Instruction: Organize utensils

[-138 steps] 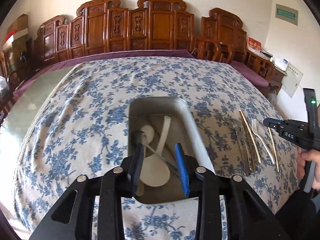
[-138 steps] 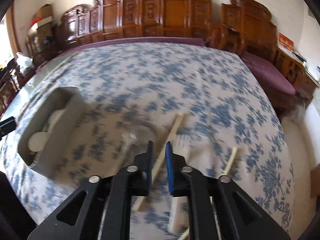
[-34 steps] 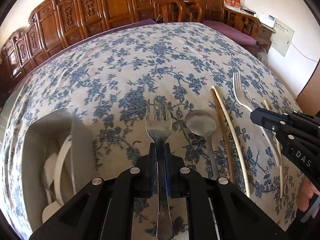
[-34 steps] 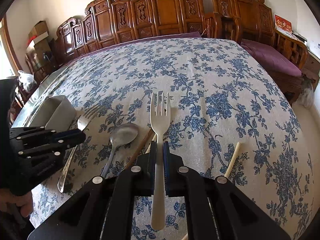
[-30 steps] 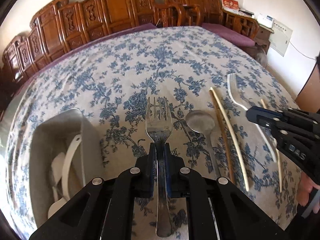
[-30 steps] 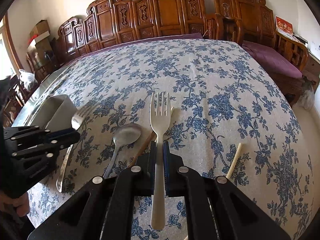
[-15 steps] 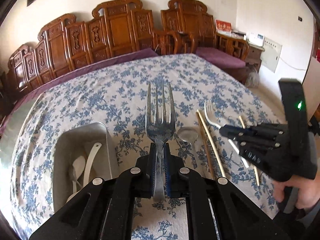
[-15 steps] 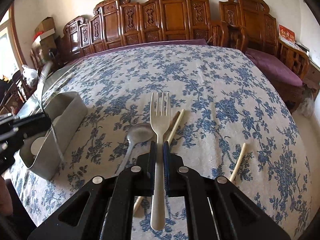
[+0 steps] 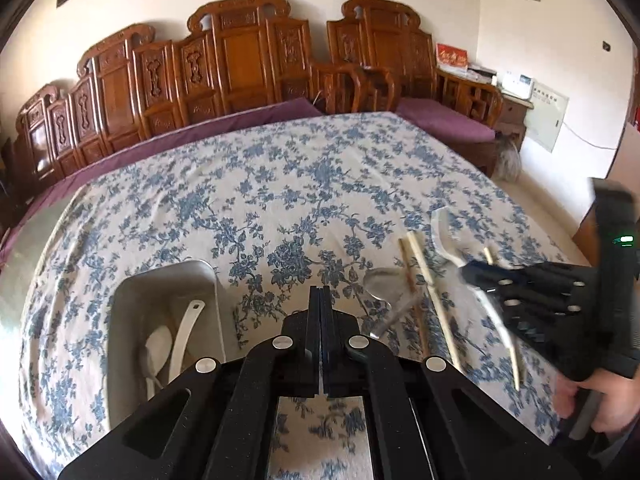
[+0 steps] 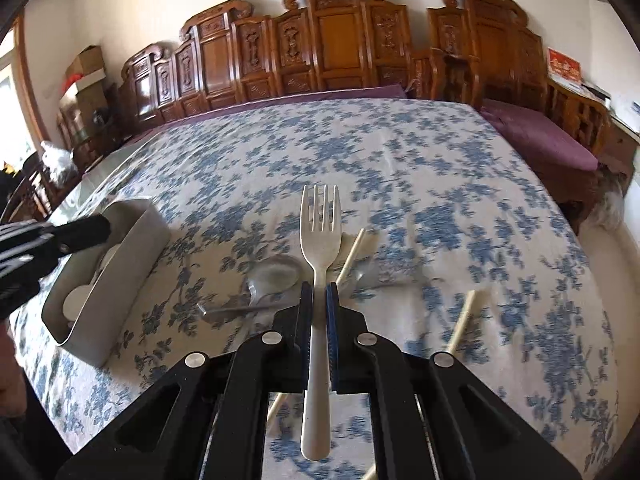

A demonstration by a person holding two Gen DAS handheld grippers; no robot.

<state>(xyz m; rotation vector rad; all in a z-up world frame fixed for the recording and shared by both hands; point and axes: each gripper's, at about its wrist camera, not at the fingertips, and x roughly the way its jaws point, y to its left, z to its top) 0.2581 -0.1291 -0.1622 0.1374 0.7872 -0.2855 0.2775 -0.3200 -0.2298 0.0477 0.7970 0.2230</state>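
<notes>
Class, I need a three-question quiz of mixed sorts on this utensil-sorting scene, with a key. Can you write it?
1. True or false: the right gripper is shut on a white fork.
2. Which is shut on nothing, the left gripper or the right?
3. What colour are the spoons lying inside the grey bin?
Key: 1 true; 2 left; 3 white.

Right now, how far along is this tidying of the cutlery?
Partly done. White spoons already lie in the grey bin. The right gripper grips a white fork. The left gripper is shut with nothing seen in it. A metal spoon and the chopsticks lie on the tablecloth, yet to go in.
</notes>
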